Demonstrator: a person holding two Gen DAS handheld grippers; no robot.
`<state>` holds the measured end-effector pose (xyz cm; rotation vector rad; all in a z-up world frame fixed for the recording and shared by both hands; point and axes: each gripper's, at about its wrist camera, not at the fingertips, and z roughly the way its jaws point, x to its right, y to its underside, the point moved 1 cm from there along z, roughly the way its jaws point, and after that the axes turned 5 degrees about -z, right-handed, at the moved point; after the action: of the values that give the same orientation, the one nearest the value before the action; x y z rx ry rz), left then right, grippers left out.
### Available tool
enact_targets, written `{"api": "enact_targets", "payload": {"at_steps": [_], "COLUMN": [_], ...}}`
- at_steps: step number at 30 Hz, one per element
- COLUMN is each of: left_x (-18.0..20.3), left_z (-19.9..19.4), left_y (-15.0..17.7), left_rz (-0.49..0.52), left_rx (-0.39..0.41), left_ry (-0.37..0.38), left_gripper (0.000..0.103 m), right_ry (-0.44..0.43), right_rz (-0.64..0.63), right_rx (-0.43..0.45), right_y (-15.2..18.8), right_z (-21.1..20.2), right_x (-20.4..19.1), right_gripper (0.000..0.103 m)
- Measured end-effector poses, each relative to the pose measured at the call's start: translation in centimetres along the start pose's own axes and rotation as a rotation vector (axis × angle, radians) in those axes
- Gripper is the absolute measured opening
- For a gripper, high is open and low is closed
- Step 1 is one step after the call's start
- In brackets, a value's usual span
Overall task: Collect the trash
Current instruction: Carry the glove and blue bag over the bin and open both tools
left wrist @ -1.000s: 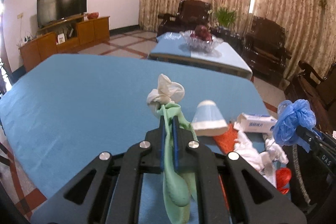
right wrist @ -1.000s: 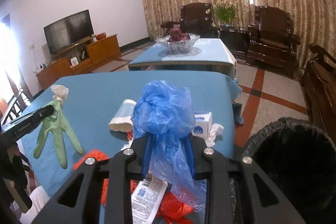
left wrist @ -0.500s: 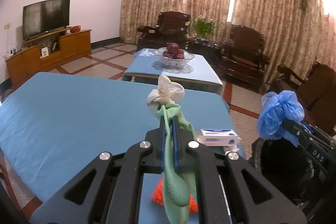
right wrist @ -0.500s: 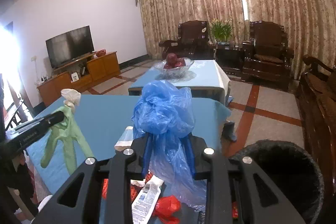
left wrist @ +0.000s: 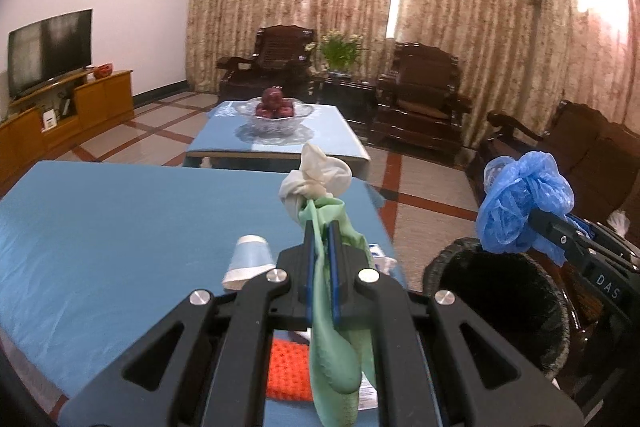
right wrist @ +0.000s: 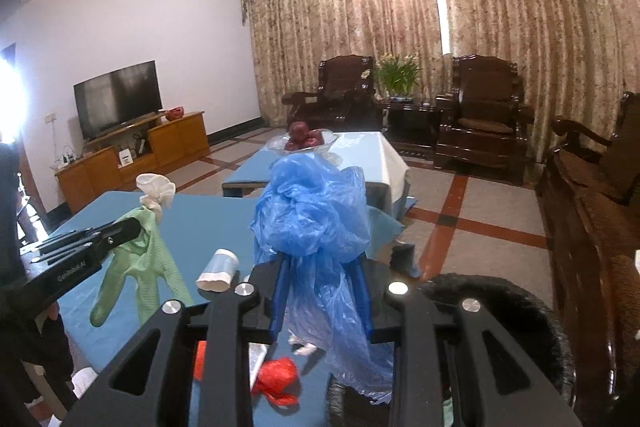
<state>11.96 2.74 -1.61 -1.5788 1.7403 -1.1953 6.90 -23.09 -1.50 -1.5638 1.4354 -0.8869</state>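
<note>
**Trash Held Over Bin Approach**

Left wrist view: the left gripper [left wrist: 321, 239] is being kept clamped on a green glove [left wrist: 334, 347] with a white wad [left wrist: 316, 179] knotted at its tip, ahead of the fingertips. The black bin [left wrist: 500, 291] is lying to its right.

Right wrist view: the right gripper [right wrist: 320, 263] is being kept clamped on a blue plastic bag [right wrist: 312, 219]. Both items are judged light, limp and slippery; bunched material should be gripped.

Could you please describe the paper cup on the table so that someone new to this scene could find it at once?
Start at the big blue table in the foreground and go to its right end, near the black trash bin. The paper cup lies tipped on its side there, just left of the left gripper. It alone is pale blue with white rims.
</note>
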Motion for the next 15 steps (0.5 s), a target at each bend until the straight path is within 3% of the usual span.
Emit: {"api": "enact_targets", "payload": {"at_steps": [15], "left_x": [9.9], "left_z": [4.1], "left_y": [3.1], "left_rz": [0.102], "left_rx": [-0.087], "left_ry": [0.223], "left_gripper": [0.005], "right_ry": [0.216], "right_rz": [0.083], "right_rx": [-0.068], "right_y": [3.4], "right_z": [-3.3], "right_x": [8.4], "right_gripper": [0.028]}}
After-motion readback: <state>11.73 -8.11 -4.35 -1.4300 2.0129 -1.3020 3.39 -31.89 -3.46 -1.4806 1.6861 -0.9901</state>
